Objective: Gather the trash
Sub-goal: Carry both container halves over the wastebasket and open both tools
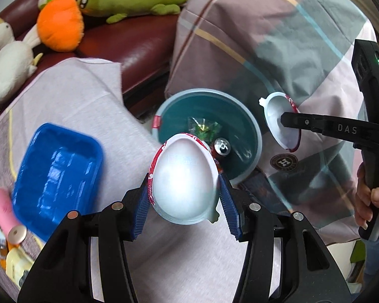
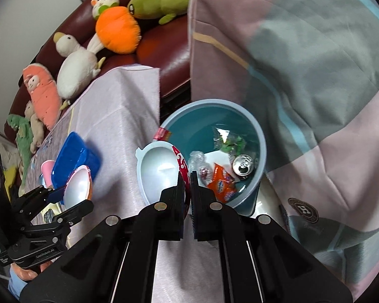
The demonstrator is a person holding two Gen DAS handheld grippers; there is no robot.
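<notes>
Already both egg-shaped shells hang near the bin (image 2: 261, 136): right gripper (image 2: 187, 176) pinches one rim above it, left gripper (image 1: 184, 186) clamps the other short of the table's edge.

Your left gripper (image 1: 184, 189) points steeply downward, its blue pads (image 1: 141, 207) half apart and pressed on both sides of an egg-shaped shell half (image 1: 183, 176). Your right gripper (image 2: 190, 176) also tilts down, fingers pinched on the rim of another shell half (image 2: 159, 169). Your right hand (image 1: 371, 199) wraps its handle.
</notes>
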